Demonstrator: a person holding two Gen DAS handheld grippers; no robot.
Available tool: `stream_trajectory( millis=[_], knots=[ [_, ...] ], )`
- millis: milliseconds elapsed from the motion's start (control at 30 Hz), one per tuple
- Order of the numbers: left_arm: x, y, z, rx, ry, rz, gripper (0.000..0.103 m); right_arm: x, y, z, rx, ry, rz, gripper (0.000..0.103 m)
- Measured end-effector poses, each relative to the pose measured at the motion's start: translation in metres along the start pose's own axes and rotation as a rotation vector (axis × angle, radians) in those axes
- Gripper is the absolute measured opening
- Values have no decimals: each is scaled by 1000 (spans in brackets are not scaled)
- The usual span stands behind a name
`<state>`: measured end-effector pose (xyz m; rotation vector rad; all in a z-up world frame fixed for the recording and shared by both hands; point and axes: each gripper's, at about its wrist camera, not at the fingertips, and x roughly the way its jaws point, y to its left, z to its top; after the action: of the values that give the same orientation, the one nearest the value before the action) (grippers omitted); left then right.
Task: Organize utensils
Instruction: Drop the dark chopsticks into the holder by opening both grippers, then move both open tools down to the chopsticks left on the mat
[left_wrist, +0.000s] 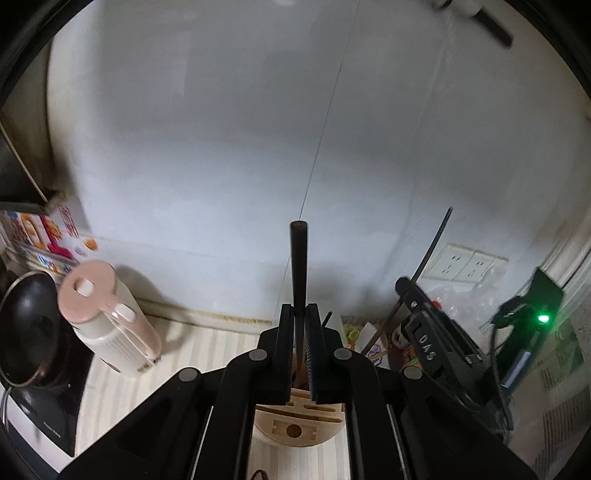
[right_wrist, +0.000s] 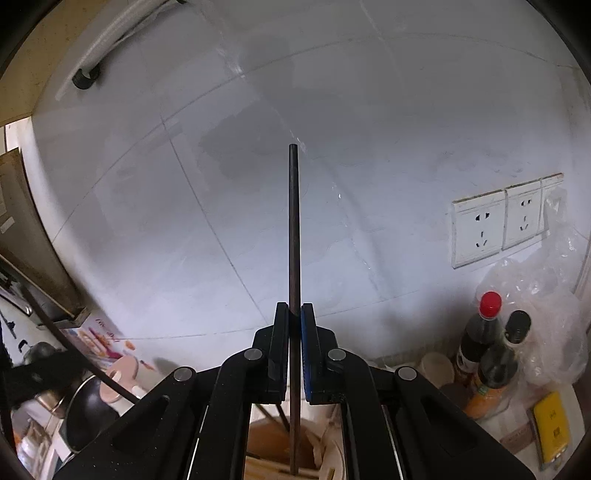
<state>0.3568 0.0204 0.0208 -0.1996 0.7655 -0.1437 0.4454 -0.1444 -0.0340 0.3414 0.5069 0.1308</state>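
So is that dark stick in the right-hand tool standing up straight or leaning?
Upright. In the right wrist view the chopstick runs vertically between the right gripper fingers, its lower end down at the wooden utensil holder.

My left gripper: matt black plastic, pinching smooth dark chopstick. Holder below: pale, bare wood. Jug: glossy pink plastic lid. Wall: glossy white tile. Bag: crinkled clear plastic. Bench: smooth, striped.

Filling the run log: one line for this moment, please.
left gripper: shut on chopstick | right gripper: shut on chopstick | both above utensil holder
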Motion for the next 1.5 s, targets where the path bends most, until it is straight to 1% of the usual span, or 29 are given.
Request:
stream_trajectory(
  millis=[133, 233, 300, 367, 400, 433, 467, 500, 533, 567, 600, 633, 667, 700, 733, 767, 800, 867, 933, 967, 1033, 1133, 1200, 1233, 1267, 1333, 1400, 1433, 1500],
  knots=[
    [30, 6, -2, -8, 48, 9, 4, 15, -4, -9, -12, -7, -2, 6],
    [41, 9, -3, -11, 75, 9, 4, 27, -2, -17, -39, 5, -8, 6],
    [45, 8, -4, -2, 98, -5, 4, 31, -2, -22, -63, 28, -9, 6],
    [42, 4, -5, 11, 118, 10, 6, 36, 1, -25, -90, 80, -8, 6],
    [38, 3, -6, 15, 123, 14, 8, 36, 2, -26, -96, 94, -9, 7],
    [34, 1, -6, 21, 122, 17, 10, 35, 2, -25, -97, 120, -6, 9],
    [27, -1, -6, 34, 114, 25, 17, 30, 1, -23, -91, 141, -5, 21],
    [22, 0, -5, 47, 102, 38, 33, 24, 0, -19, -83, 147, -8, 29],
    [14, -3, -4, 59, 83, 59, 48, 18, -2, -16, -76, 149, -14, 42],
    [6, -2, -3, 64, 63, 73, 70, 8, -4, -12, -63, 149, -16, 46],
    [-1, 1, -2, 58, 38, 76, 81, 1, -7, -9, -57, 151, -26, 46],
    [-12, 3, -3, 51, 6, 76, 83, -9, -10, -5, -50, 160, -47, 47],
    [-17, 4, -4, 51, -5, 76, 84, -17, -11, -4, -44, 165, -57, 51],
    [-23, 6, -6, 50, -11, 81, 87, -29, -16, -3, -35, 172, -81, 53],
    [-27, 8, -10, 47, -12, 91, 93, -36, -22, -2, -28, 178, -104, 57],
    [-29, 9, -14, 47, -12, 107, 103, -43, -26, -3, -17, 184, -116, 60],
    [-31, 10, -21, 47, -14, 125, 103, -54, -35, -6, 4, 195, -129, 62],
    [-30, 13, -37, 44, -6, 154, 103, -70, -50, -15, 42, 218, -154, 74],
    [-22, 12, -61, 47, 32, 160, 103, -79, -68, -29, 81, 240, -168, 81],
    [-16, 12, -71, 51, 51, 162, 103, -81, -77, -37, 88, 254, -184, 81],
    [-3, 10, -96, 63, 91, 182, 103, -87, -98, -63, 104, 306, -221, 81],
    [30, 2, -142, 101, 195, 219, 103, -84, -132, -105, 128, 418, -282, 81],
    [57, -4, -174, 106, 277, 229, 103, -80, -161, -138, 157, 507, -327, 79],
    [71, -8, -191, 114, 324, 230, 103, -76, -171, -152, 166, 544, -340, 74],
    [84, -12, -204, 122, 363, 234, 103, -72, -179, -166, 169, 584, -357, 66],
    [104, -21, -229, 145, 426, 235, 103, -62, -198, -204, 183, 683, -379, 58],
    [122, -30, -252, 172, 476, 240, 103, -54, -212, -236, 194, 769, -395, 55],
    [128, -33, -260, 182, 493, 244, 103, -52, -216, -247, 193, 794, -402, 52],
    [142, -40, -274, 203, 531, 243, 103, -48, -225, -273, 196, 852, -410, 52]
  ],
)
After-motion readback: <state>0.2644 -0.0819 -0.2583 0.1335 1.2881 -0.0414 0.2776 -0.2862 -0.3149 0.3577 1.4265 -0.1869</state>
